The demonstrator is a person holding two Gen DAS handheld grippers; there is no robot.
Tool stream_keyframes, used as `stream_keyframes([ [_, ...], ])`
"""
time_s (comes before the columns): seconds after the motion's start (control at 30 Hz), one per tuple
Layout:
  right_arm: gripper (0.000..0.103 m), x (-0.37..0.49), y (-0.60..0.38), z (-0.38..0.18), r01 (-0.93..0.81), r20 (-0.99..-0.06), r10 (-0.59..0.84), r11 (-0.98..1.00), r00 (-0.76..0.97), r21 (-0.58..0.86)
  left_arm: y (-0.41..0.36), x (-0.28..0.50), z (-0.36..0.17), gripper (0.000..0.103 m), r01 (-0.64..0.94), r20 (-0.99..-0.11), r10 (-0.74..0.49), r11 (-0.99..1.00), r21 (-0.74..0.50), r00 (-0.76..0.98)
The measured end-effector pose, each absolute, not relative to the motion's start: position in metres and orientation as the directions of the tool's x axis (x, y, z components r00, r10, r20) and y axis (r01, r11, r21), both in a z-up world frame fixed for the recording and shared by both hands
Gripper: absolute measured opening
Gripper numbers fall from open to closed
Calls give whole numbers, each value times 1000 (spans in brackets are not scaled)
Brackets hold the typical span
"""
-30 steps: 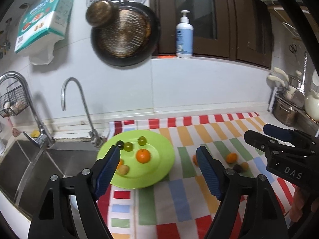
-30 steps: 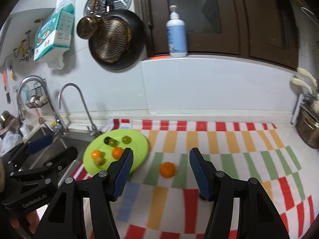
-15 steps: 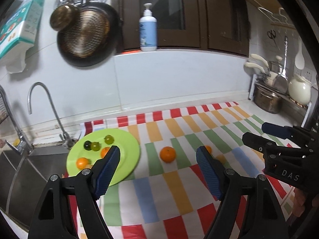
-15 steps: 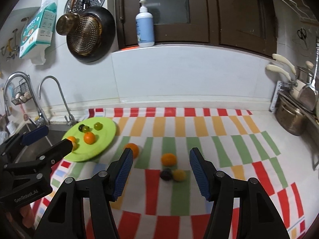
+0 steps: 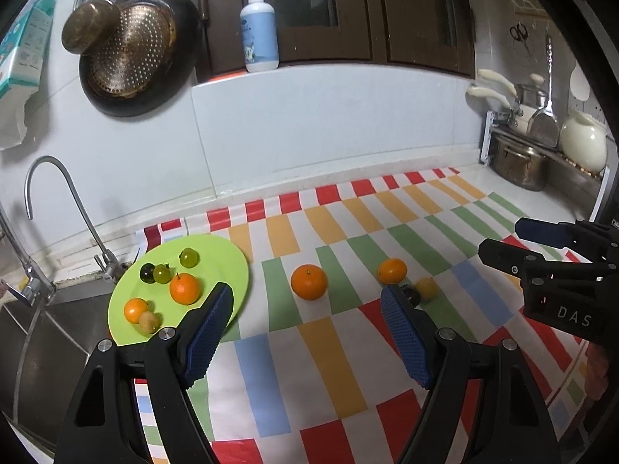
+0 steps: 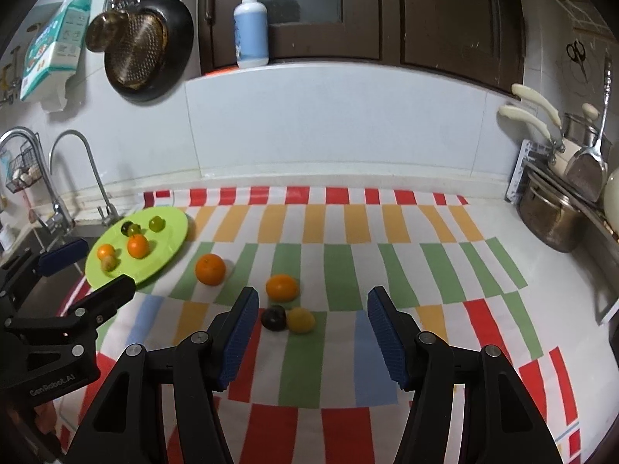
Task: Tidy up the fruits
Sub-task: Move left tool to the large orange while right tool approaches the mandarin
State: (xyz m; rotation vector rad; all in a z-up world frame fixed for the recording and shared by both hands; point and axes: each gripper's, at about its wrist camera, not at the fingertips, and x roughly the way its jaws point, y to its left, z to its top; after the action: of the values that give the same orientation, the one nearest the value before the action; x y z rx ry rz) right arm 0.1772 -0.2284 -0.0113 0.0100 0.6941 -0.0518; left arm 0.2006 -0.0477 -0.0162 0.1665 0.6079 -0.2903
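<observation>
Both grippers (image 5: 305, 332) (image 6: 311, 332) shifted right, toward loose fruits (image 6: 281, 287).

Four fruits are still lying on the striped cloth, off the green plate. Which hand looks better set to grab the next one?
Probably the right. The right gripper is open, with the dark fruit and yellow fruit lying just ahead between its fingers. The left gripper is open too, but the large orange lies farther ahead of it.
</observation>
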Motion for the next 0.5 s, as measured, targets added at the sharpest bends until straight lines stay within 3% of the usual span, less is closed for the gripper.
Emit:
stream_keyframes([
  [0.5, 60, 224, -218, -41, -13, -710, 20, 1000, 704, 15, -41, 241, -41, 78, 354, -612, -233, 931, 83, 756],
])
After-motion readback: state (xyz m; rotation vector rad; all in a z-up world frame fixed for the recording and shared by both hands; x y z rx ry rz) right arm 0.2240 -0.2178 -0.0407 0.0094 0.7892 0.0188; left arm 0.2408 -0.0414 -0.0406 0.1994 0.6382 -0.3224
